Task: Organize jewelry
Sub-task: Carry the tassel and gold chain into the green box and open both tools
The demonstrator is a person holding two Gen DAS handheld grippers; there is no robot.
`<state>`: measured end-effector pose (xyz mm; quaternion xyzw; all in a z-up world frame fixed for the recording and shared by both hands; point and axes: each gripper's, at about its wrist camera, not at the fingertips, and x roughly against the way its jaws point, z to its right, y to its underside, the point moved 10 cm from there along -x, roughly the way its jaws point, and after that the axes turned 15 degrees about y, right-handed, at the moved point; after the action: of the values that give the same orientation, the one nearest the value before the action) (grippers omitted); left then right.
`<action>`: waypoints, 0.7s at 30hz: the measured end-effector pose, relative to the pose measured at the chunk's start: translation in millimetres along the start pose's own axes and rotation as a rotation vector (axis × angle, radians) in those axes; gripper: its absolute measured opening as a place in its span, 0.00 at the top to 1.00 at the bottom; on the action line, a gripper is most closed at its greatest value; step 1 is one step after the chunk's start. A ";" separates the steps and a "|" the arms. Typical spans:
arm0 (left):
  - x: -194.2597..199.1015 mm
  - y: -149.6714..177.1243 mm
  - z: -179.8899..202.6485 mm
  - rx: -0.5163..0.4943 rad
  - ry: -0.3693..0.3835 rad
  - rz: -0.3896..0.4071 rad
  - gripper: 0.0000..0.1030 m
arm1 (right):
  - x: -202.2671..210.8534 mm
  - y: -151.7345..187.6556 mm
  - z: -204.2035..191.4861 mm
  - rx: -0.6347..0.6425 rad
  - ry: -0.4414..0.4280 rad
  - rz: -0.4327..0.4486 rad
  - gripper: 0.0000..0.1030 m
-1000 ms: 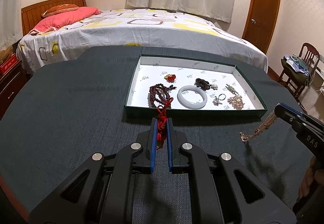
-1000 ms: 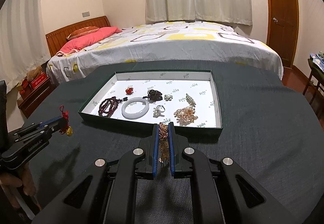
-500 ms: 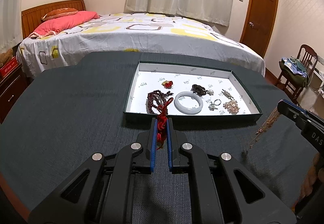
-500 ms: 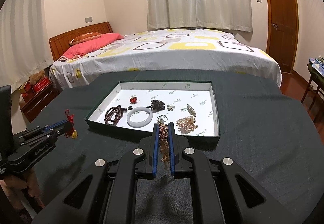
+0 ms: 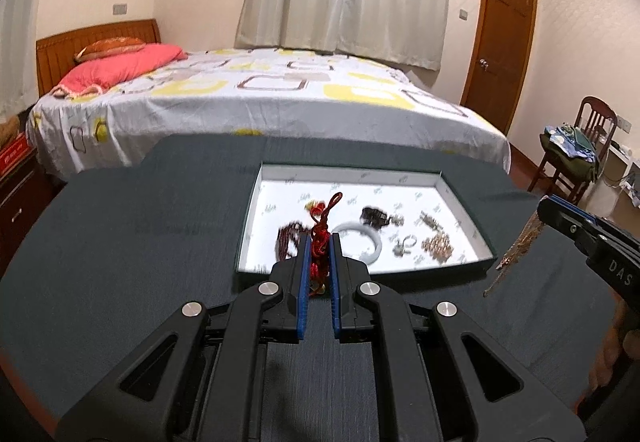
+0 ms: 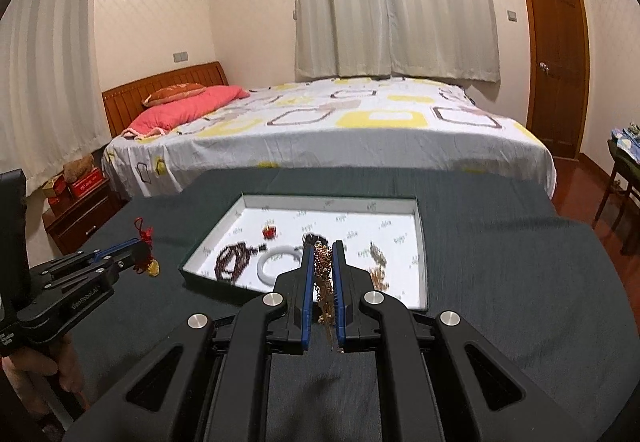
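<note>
Just short of the tray (image 5: 460, 194), over the dark bench (image 5: 120, 234), I hold both claws clear of the surface. My left claw (image 5: 319, 242) is clamped on a red knot charm (image 5: 322, 234): its cord loop pokes up past the fingertips and a small gold piece hangs below. My right claw (image 6: 323, 254) is clamped on a gold chain (image 6: 325, 282), which dangles down between the blue pads without touching the bench. Inside the tray, on its white floor, lie a dark bead bracelet (image 6: 234, 262) toward the left, a white bangle (image 6: 280, 266) beside it, a small red piece (image 6: 270, 231) farther back, and some small pale and gold pieces (image 5: 436, 245) toward the right. Beyond the tray stands a bed (image 6: 340, 122).
</note>
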<state>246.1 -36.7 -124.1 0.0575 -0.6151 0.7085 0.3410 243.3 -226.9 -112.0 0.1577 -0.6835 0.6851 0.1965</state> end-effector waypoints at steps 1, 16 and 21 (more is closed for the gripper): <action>-0.8 -5.2 1.1 -0.007 0.002 0.007 0.91 | 0.3 -3.4 -0.4 0.002 0.001 0.007 0.91; -50.8 -85.9 19.4 -0.081 0.059 0.087 0.91 | -42.9 -83.7 -1.0 -0.002 0.015 0.119 0.91; -87.7 -108.5 21.4 -0.095 0.072 0.100 0.91 | -74.0 -98.1 -0.3 -0.003 0.028 0.131 0.91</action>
<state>365.7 -91.2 -72.6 -0.0152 -0.6375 0.6962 0.3296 355.4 -231.7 -62.1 0.1029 -0.6907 0.6974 0.1610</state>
